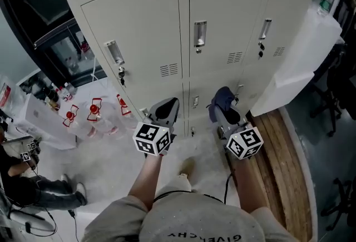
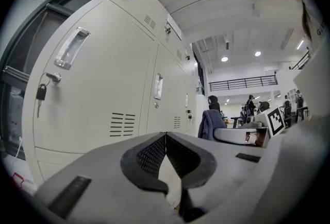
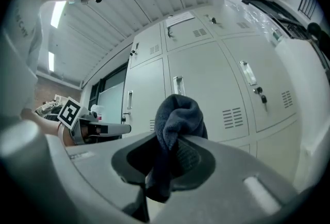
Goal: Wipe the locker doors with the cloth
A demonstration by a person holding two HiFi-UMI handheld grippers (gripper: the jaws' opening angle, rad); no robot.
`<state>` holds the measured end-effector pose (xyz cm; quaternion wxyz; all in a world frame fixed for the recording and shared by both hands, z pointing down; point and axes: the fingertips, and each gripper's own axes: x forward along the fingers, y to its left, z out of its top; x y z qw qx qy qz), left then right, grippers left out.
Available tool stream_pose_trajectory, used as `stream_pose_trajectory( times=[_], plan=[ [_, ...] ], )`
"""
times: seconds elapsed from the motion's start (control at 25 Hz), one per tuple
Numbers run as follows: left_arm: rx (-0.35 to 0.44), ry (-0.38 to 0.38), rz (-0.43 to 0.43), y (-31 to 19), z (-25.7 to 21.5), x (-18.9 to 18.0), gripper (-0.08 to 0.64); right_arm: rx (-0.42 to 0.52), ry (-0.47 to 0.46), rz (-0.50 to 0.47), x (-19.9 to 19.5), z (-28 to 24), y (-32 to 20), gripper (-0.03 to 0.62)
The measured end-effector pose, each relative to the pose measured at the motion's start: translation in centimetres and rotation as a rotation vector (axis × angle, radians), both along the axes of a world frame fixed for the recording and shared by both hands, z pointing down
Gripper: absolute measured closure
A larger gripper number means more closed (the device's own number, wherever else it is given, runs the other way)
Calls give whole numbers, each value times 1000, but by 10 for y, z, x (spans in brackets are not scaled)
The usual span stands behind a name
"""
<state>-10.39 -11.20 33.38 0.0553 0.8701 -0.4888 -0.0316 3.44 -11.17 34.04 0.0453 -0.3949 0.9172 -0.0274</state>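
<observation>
Two tools: left tool (image 2: 165, 138) pressed together, empty; right tool (image 3: 171, 141) pinching cloth (image 3: 178, 112).
Risk: bunched cloth could slip out when dragged across locker doors (image 1: 228, 18).

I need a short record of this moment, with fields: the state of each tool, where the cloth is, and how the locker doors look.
left tool: shut, nothing between its jaws
right tool: shut on the cloth
cloth: dark blue, bunched, sticks out above the jaws
cloth on door: cannot tell
locker doors: pale grey, all closed
extra: a key hangs in one lock
</observation>
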Motion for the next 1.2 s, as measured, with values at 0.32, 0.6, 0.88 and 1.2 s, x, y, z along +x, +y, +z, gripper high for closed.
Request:
stream_pose_trajectory(
  times=[0.32,0.6,0.88,1.2],
  plan=[
    [71,10,21,-52,-64,-1,561,140,-5,-66,-29,-88,-62,532],
    [88,-14,42,-72,-89,1,561,270,5,-111,-52,-172,-93,532],
    [103,-11,57,-83,-106,3,561,381,3,-136,-73,-247,-112,532],
    [129,-25,47,-91,-117,-1,561,409,61,-175,-107,-298,-129,532]
  ],
)
